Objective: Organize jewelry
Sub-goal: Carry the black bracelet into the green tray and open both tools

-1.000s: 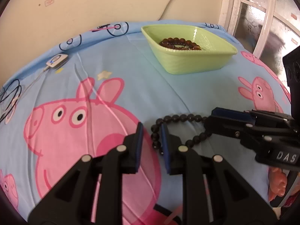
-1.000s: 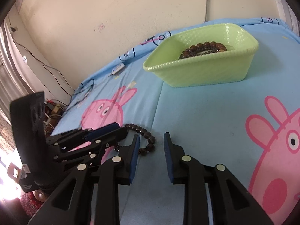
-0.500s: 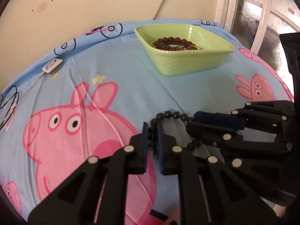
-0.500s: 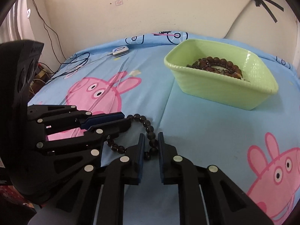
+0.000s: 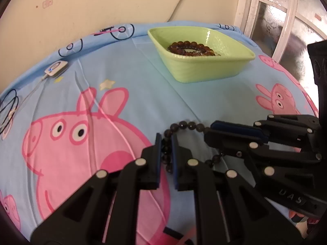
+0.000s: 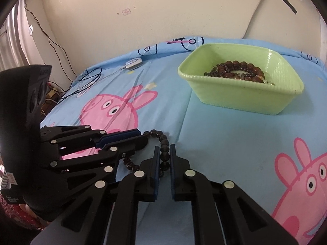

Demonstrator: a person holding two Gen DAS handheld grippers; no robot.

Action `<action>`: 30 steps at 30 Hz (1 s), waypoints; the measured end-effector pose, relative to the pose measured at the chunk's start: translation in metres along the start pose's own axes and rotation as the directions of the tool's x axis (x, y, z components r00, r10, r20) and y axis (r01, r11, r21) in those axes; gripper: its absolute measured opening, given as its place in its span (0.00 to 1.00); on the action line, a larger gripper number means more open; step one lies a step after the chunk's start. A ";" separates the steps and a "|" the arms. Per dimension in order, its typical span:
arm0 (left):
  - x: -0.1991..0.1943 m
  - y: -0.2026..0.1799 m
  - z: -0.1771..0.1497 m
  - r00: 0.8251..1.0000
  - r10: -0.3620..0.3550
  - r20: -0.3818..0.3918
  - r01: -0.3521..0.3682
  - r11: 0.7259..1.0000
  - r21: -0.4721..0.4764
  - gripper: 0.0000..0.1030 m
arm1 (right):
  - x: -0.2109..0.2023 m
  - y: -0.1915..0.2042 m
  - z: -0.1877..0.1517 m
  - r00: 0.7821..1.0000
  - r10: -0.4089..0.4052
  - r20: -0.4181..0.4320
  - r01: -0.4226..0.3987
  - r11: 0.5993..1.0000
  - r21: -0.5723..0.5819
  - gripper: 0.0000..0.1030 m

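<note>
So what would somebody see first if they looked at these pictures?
Probably the two black grippers meeting low in the middle, the left gripper and the right gripper, each pinching one side of the same dark bead bracelet on the bedsheet. Next comes the big pink cartoon pig printed on the blue sheet. Farther back sits a light green basket with a brown bead bracelet inside.

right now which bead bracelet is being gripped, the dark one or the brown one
The dark bracelet on the blue sheet: the left gripper and right gripper each pinch it. The brown bracelet lies untouched in the green tray.
</note>
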State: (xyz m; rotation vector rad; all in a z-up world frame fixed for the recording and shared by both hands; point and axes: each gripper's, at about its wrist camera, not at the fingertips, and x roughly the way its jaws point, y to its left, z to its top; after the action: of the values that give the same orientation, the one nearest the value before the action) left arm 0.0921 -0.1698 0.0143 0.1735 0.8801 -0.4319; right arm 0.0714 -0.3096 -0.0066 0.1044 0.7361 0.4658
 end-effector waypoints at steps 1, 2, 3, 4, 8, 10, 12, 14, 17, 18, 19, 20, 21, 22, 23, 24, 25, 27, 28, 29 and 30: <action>-0.001 0.001 0.000 1.000 -0.007 0.000 0.007 1.000 -0.005 0.09 | -0.002 0.001 0.001 1.000 0.004 0.009 -0.004 1.000 0.001 0.00; -0.002 0.001 0.001 1.000 -0.015 -0.001 0.015 1.000 -0.012 0.09 | -0.004 0.002 0.003 1.000 0.009 0.017 -0.009 1.000 0.000 0.00; -0.004 0.002 0.003 1.000 -0.024 -0.001 0.024 1.000 -0.017 0.09 | -0.007 0.004 0.006 0.999 0.014 0.029 -0.014 1.000 -0.003 0.00; -0.005 0.003 0.004 1.000 -0.030 0.002 0.030 0.999 -0.020 0.09 | -0.010 0.006 0.009 0.999 0.018 0.042 -0.017 1.000 -0.007 0.00; -0.018 0.005 0.021 0.998 -0.063 0.032 0.064 0.997 -0.034 0.09 | -0.020 0.007 0.022 0.996 0.034 0.080 -0.033 0.999 -0.012 0.00; -0.022 0.004 0.032 0.996 -0.077 0.046 0.079 0.996 -0.034 0.09 | -0.026 0.003 0.031 0.993 0.047 0.108 -0.047 0.999 -0.004 0.00; -0.026 0.003 0.047 0.994 -0.090 0.064 0.092 0.996 -0.022 0.09 | -0.033 -0.004 0.041 0.988 0.058 0.143 -0.060 0.998 0.009 0.00; -0.027 0.002 0.061 0.992 -0.102 0.077 0.103 0.995 -0.015 0.09 | -0.039 -0.012 0.051 0.983 0.062 0.174 -0.067 0.997 0.024 0.00; -0.025 -0.002 0.092 0.989 -0.104 0.107 0.105 0.995 0.003 0.09 | -0.046 -0.029 0.068 0.975 0.052 0.218 -0.064 0.997 0.047 0.00; -0.024 -0.004 0.099 0.988 -0.105 0.113 0.104 0.995 0.009 0.09 | -0.048 -0.038 0.076 0.972 0.042 0.233 -0.058 0.997 0.060 0.00; -0.021 -0.006 0.107 0.988 -0.105 0.117 0.104 0.994 0.016 0.09 | -0.048 -0.043 0.079 0.970 0.035 0.239 -0.052 0.996 0.066 0.00; -0.017 -0.008 0.116 0.987 -0.105 0.119 0.104 0.994 0.021 0.09 | -0.048 -0.049 0.082 0.969 0.024 0.245 -0.044 0.996 0.074 0.00; -0.011 -0.010 0.125 0.987 -0.103 0.121 0.100 0.995 0.026 0.09 | -0.047 -0.058 0.087 0.969 0.014 0.248 -0.037 0.995 0.087 0.00; -0.007 -0.012 0.132 0.988 -0.096 0.123 0.092 0.995 0.033 0.09 | -0.045 -0.066 0.091 0.969 0.009 0.249 -0.035 0.994 0.100 0.00; -0.001 -0.015 0.138 0.989 -0.087 0.123 0.082 0.996 0.041 0.09 | -0.042 -0.071 0.093 0.969 0.006 0.248 -0.034 0.993 0.110 0.00; 0.005 -0.017 0.145 0.989 -0.078 0.123 0.073 0.996 0.047 0.09 | -0.038 -0.080 0.097 0.970 -0.002 0.245 -0.030 0.992 0.126 0.00; 0.009 -0.017 0.149 0.990 -0.074 0.123 0.069 0.996 0.049 0.09 | -0.034 -0.085 0.101 0.971 -0.008 0.239 -0.025 0.991 0.134 0.00; 0.024 -0.022 0.161 0.991 -0.055 0.120 0.049 0.997 0.059 0.09 | -0.021 -0.096 0.111 0.977 -0.032 0.213 -0.001 0.988 0.154 0.00; 0.031 -0.023 0.164 0.993 -0.032 0.117 0.025 0.998 0.062 0.14 | -0.014 -0.101 0.116 0.977 -0.069 0.201 0.036 0.985 0.166 0.00; 0.036 -0.023 0.167 0.994 0.000 0.111 -0.007 0.998 0.062 0.18 | -0.011 -0.105 0.118 0.975 -0.108 0.197 0.072 0.981 0.178 0.00; 0.043 -0.021 0.171 0.995 0.033 0.098 -0.038 0.998 0.053 0.25 | -0.005 -0.110 0.121 0.971 -0.153 0.183 0.117 0.974 0.194 0.00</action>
State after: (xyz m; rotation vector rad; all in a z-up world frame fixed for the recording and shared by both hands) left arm 0.2277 -0.2560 0.0894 0.2161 0.7692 -0.4282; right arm 0.1895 -0.4015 0.0588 0.2661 0.5851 0.2519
